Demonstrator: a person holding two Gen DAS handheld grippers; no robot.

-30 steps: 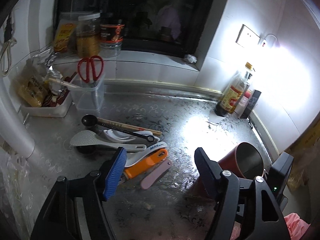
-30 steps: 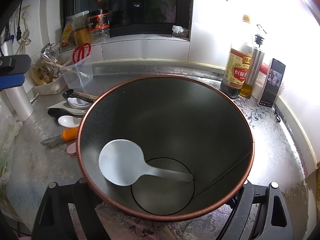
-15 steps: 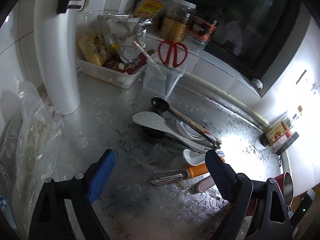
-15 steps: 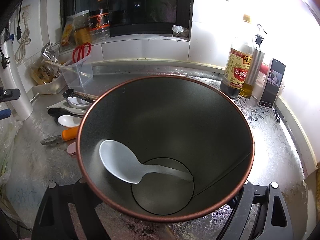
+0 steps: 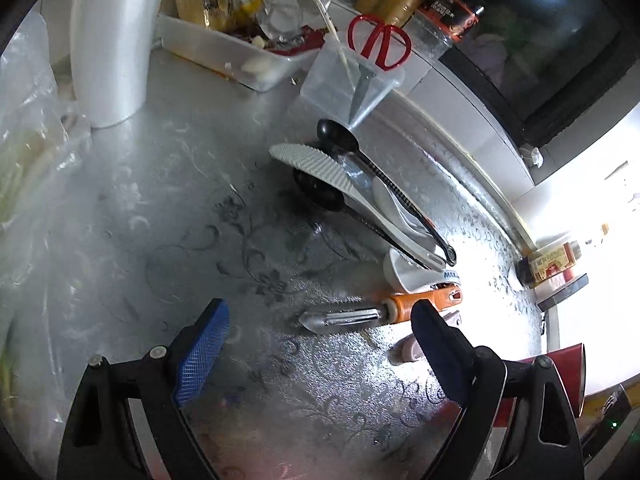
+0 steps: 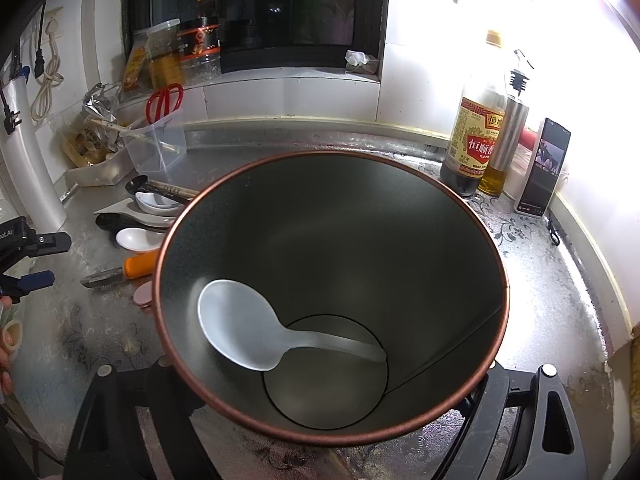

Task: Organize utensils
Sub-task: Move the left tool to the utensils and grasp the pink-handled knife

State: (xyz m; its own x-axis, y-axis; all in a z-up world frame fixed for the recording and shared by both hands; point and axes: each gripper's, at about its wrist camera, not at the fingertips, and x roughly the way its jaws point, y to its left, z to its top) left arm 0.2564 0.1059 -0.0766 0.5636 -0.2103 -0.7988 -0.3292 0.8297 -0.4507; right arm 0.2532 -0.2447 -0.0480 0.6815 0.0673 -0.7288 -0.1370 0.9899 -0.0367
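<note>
My left gripper (image 5: 318, 312) is open just above the counter. Its blue pads straddle the blade end of an orange-handled peeler (image 5: 344, 318) without touching it. Beyond the peeler lies a heap of utensils: a white ceramic spoon (image 5: 404, 272), a ribbed white rice paddle (image 5: 316, 164), a black spoon (image 5: 336, 136) and a pink piece (image 5: 408, 350). My right gripper (image 6: 324, 384) is shut on a copper-rimmed metal canister (image 6: 332, 216), which hides its fingertips. A white spoon (image 6: 240, 312) leans inside the canister. In the right wrist view the peeler (image 6: 120, 272) lies left of the canister.
A clear holder (image 5: 352, 84) with red scissors and a white tray (image 5: 224, 52) of packets stand at the back, beside a white pipe (image 5: 112, 40). A plastic bag (image 5: 28, 140) lies at the left. A vinegar bottle (image 6: 472, 136), an oil bottle (image 6: 504, 152) and a phone (image 6: 544, 172) stand at the right.
My left gripper has rolled, dropped toward the counter and come in over the peeler, with its jaws wider apart. The white spoon has shifted a little inside the canister. The right gripper has not moved.
</note>
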